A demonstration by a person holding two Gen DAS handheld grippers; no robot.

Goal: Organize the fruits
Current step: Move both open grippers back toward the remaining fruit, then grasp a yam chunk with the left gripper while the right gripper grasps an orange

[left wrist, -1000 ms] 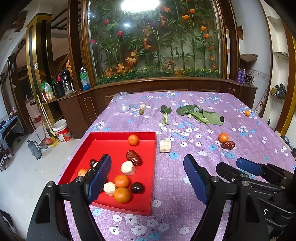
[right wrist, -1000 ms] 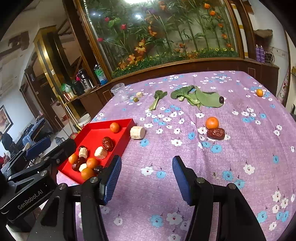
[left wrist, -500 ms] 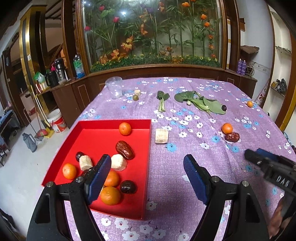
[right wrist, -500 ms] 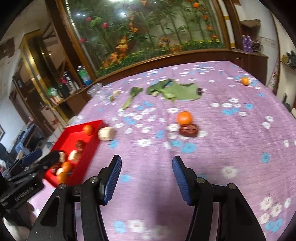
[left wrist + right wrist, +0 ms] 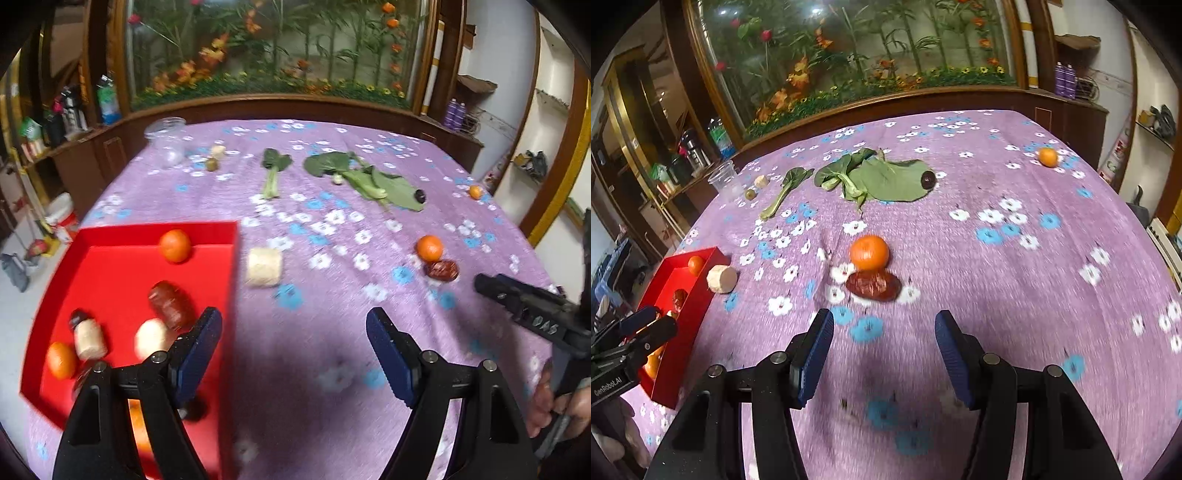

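A red tray on the left of the purple flowered cloth holds several fruits: oranges, a brown date and pale chunks. My left gripper is open and empty over the cloth, just right of the tray's edge. Ahead of it lies a pale chunk. My right gripper is open and empty, just short of a brown date with an orange touching it behind. A second orange sits far right. A dark fruit rests on green leaves.
A leafy stalk, a small green fruit, a pale piece and a clear cup lie toward the far left. Dark wooden cabinets and a glass plant display stand behind the table. A hand holds the right gripper's handle.
Both grippers have moved forward and tilted down. The right one swung toward the orange and date, which now lie close ahead. The left one now hangs beside the tray's right edge.
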